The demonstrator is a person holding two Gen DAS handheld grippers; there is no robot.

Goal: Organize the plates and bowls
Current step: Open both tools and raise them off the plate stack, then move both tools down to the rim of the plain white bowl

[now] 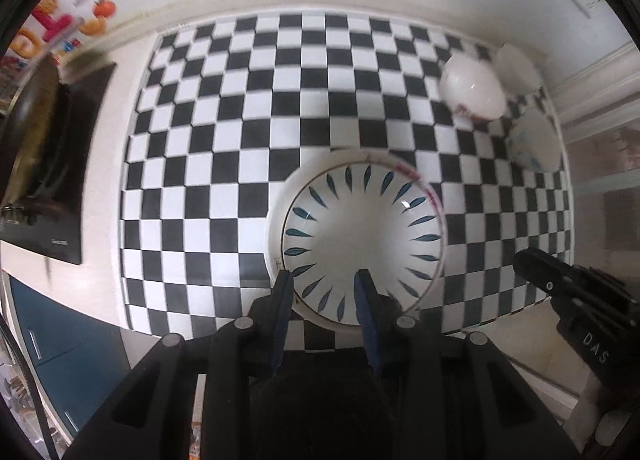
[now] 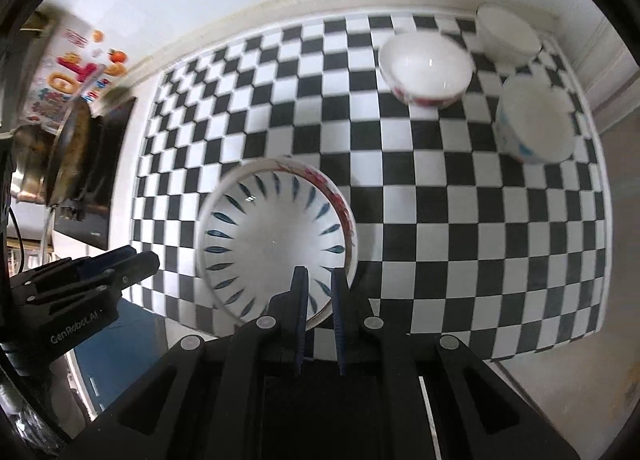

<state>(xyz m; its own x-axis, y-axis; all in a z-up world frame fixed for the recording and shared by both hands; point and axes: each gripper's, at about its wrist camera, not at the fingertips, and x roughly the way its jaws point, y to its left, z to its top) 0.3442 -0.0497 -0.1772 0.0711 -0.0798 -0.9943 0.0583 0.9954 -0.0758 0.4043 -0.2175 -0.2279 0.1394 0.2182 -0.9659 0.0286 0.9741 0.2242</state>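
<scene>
A white bowl with blue leaf marks (image 1: 362, 236) (image 2: 276, 236) sits nested in a red-patterned dish and a wider white one on the checkered mat (image 1: 224, 120) (image 2: 440, 220). My left gripper (image 1: 324, 276) (image 2: 144, 256) hovers above the stack's near rim, its jaws slightly apart and nothing between them. My right gripper (image 2: 319, 272) (image 1: 524, 260) hangs over the other side, its fingers nearly together and holding nothing. In each view the other gripper's tip stands clear of the stack. Both point down at the mat.
Three more bowls stand at the mat's far right: one with a red pattern (image 1: 472, 88) (image 2: 426, 68), a plain white one (image 1: 518, 68) (image 2: 508, 34) and one with blue marks (image 1: 536, 144) (image 2: 534, 120). A pan on a black cooktop (image 1: 36, 132) (image 2: 76, 148) lies to the left.
</scene>
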